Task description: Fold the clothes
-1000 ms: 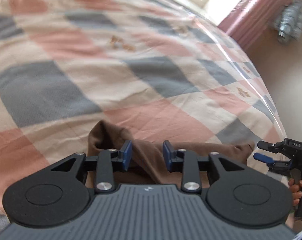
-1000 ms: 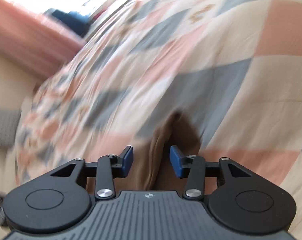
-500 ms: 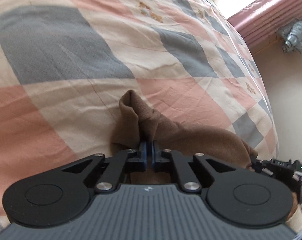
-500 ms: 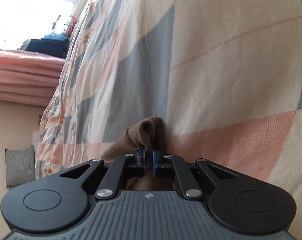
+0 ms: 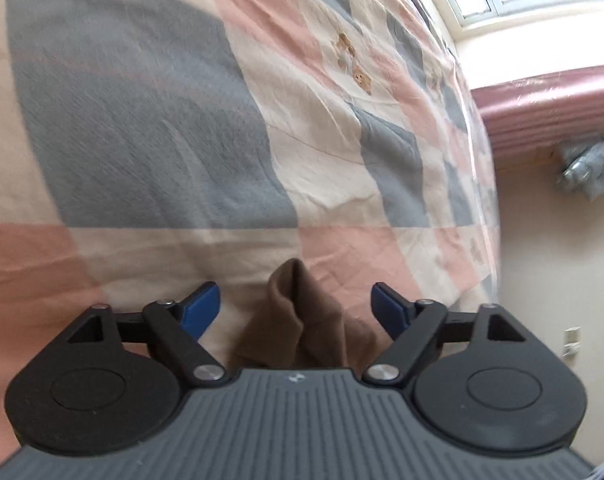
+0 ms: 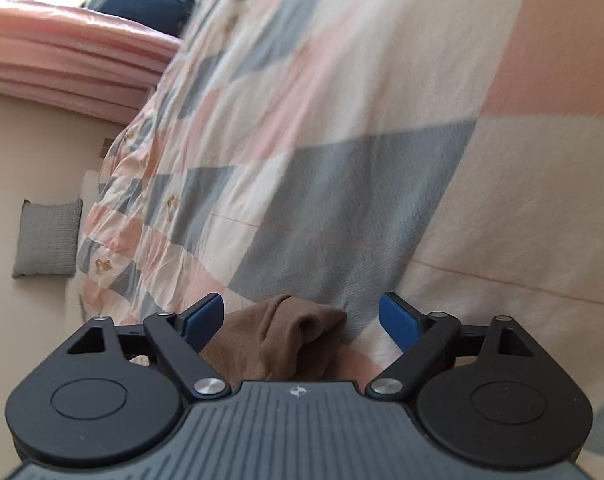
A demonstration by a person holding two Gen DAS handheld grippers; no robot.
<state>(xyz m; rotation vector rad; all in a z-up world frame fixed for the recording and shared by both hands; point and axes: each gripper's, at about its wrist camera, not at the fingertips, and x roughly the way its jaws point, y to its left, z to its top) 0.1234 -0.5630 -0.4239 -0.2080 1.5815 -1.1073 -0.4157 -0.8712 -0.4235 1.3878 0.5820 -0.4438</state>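
Brown garment [image 5: 302, 320] bunched on checked quilt [image 5: 150, 128] of bed, peaked corner [image 6: 302, 324] standing up between spread fingers.
Left hand-held gripper [image 5: 296, 306]: released, straddling fabric, not touching.
Right hand-held gripper [image 6: 302, 314]: released likewise.
Fold stage indeterminate; peaks suggest pinch points.

The left gripper [image 5: 294, 306] and the right gripper [image 6: 300, 313] look alike: black linkage arms with silver pivot screws, round black discs on either side, a ribbed grey housing bearing a small emblem, and blue pads [image 5: 201, 307] lining the jaws.
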